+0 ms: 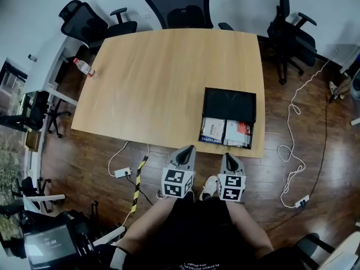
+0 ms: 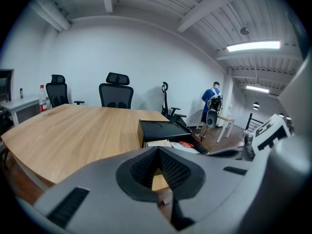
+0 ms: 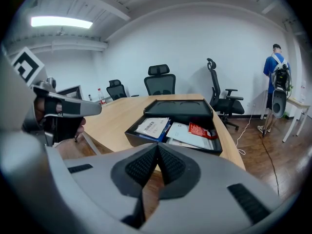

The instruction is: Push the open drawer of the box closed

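Note:
A black box (image 1: 229, 104) lies at the right of the wooden table (image 1: 157, 83), near its front edge. Its drawer (image 1: 226, 133) stands pulled out toward me, holding booklets and papers. Both grippers hover off the table's front edge, short of the drawer. My left gripper (image 1: 187, 149) is shut and empty, to the left of the drawer. My right gripper (image 1: 226, 156) is shut and empty, just in front of the drawer's front wall. The left gripper view has the box (image 2: 161, 128) ahead and right of the shut gripper (image 2: 158, 149). In the right gripper view the drawer (image 3: 170, 130) sits straight ahead of the gripper (image 3: 158, 146).
A plastic bottle (image 1: 84, 67) stands at the table's far left corner. Office chairs (image 1: 180, 4) ring the far side. A power strip (image 1: 122, 172) and a white cable (image 1: 292, 151) lie on the wood floor. A person in blue (image 3: 278, 82) stands far off to the right.

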The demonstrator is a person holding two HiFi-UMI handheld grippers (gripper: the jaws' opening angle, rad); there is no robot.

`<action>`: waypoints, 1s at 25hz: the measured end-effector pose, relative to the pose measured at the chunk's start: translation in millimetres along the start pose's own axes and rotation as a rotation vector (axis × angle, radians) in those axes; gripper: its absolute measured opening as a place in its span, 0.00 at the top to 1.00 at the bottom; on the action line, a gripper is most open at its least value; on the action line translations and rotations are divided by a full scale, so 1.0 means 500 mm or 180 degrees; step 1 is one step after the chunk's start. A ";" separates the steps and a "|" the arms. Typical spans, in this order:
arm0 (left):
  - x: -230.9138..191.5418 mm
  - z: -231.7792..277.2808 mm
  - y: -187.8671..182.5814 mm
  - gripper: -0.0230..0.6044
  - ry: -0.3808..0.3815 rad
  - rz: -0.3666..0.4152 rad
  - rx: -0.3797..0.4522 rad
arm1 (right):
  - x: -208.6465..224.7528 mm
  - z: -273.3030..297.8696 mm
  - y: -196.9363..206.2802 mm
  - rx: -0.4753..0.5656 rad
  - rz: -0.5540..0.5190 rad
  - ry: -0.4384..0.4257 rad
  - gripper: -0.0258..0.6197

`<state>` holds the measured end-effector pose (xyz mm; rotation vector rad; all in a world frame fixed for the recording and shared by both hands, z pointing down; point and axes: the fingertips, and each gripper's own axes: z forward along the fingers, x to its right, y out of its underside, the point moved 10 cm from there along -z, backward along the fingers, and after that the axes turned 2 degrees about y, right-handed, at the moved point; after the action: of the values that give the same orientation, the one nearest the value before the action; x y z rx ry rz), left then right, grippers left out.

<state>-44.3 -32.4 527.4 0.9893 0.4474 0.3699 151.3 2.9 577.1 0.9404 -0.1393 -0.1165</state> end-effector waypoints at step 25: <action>-0.097 -0.004 -0.011 0.97 0.0094 -0.0105 0.0102 | -0.010 0.091 0.030 -0.0504 0.0302 0.0429 0.82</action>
<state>-86.2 -57.5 531.0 1.0076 0.4971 0.3489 139.1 -23.5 615.4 0.7796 -0.0490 0.0234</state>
